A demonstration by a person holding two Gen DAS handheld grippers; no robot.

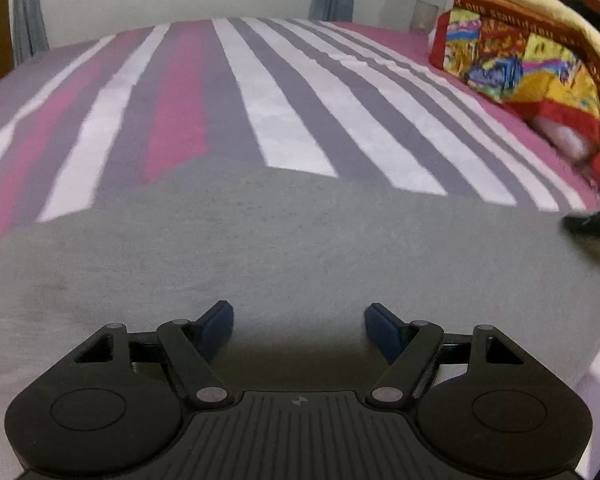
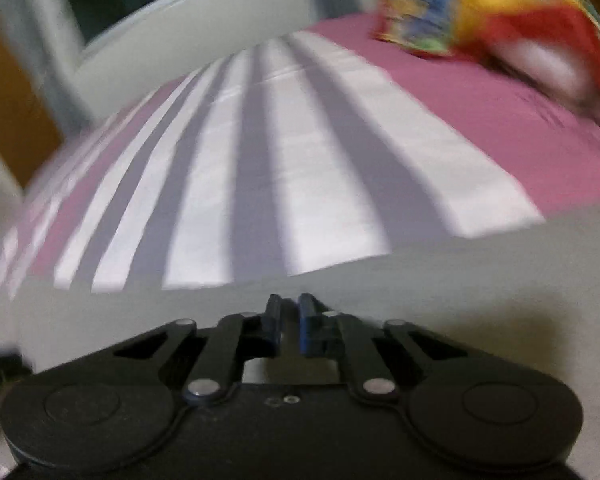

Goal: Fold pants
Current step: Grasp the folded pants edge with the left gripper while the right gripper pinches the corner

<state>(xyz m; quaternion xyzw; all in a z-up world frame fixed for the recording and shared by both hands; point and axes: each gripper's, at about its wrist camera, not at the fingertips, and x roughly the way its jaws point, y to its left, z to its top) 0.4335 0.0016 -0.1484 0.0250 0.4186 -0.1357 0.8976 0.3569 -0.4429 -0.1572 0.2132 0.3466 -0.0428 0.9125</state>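
Grey pants (image 1: 300, 248) lie spread flat across the near part of the bed and fill the lower half of the left wrist view. My left gripper (image 1: 300, 312) hovers over the grey cloth, its blue pads wide apart with nothing between them. In the blurred right wrist view the same grey pants (image 2: 460, 280) run along the near edge of the bed. My right gripper (image 2: 290, 308) sits over them with its blue pads drawn almost together. I see no cloth pinched between them.
The bed carries a sheet (image 1: 284, 100) striped pink, white and grey. A crumpled multicoloured blanket (image 1: 520, 52) is heaped at the far right, also in the right wrist view (image 2: 480, 8). A dark blurred object (image 1: 592, 226) enters at the right edge. White walls stand behind.
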